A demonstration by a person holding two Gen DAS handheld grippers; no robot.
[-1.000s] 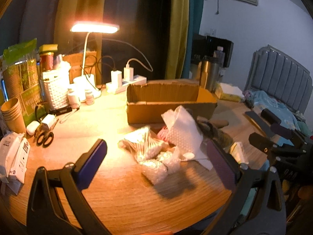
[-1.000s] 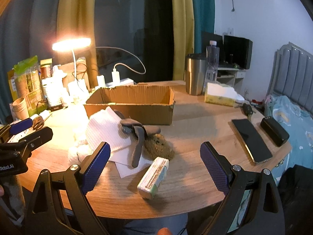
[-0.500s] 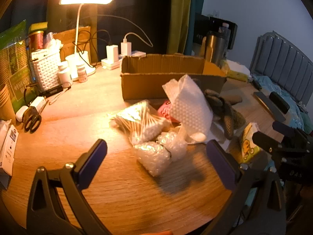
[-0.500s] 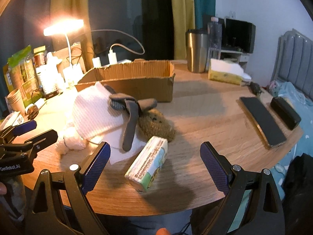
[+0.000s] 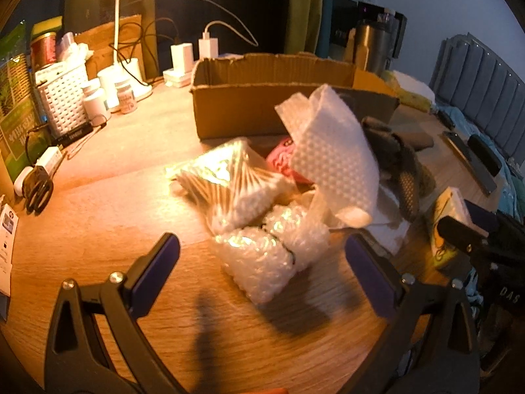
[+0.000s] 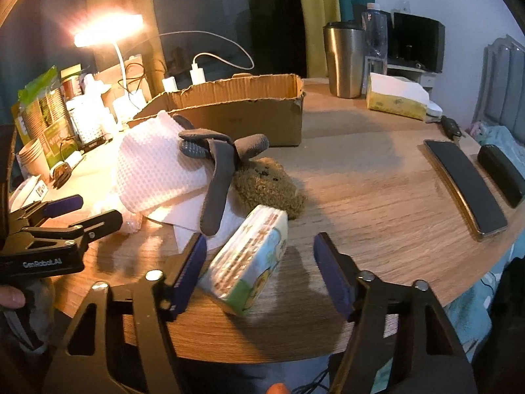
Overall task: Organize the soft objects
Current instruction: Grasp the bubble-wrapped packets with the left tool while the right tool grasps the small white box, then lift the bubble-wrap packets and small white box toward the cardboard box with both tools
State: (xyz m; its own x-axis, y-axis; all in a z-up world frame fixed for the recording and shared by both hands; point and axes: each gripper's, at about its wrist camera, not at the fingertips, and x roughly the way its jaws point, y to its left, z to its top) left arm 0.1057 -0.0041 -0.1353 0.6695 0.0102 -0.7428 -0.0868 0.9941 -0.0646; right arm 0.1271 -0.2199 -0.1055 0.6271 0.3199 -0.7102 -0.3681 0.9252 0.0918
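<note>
- The right gripper (image 6: 259, 256) is hovering low over the near edge of the round wooden table (image 6: 377, 203), its blue-padded jaws having just been closing; they are standing partly apart around a small tissue pack (image 6: 246, 259).
- The left pad is sitting right against the pack's side, though a true press cannot be told; the right pad is standing clear of it.
- The tissue pack is lying tilted on the table, just in front of a brown fuzzy object (image 6: 269, 185) and a dark grey glove (image 6: 220, 167).
- The glove is draping over a sheet of white foam wrap (image 6: 154, 170), which is resting in front of the open cardboard box (image 6: 236, 108).
- The left gripper (image 5: 262, 272) is pointing down at the pile with its jaws wide apart and nothing between the pads.
- Just ahead of it, bubble wrap bundles (image 5: 262, 259) are lying on the table, touching a clear bag of cotton swabs (image 5: 229, 184).
- A pink item (image 5: 282, 161) is peeking out behind the foam wrap.
- A lit desk lamp (image 6: 111, 29), a steel tumbler (image 6: 344, 59) and a dark phone (image 6: 466, 187) are sitting elsewhere on the table.
</note>
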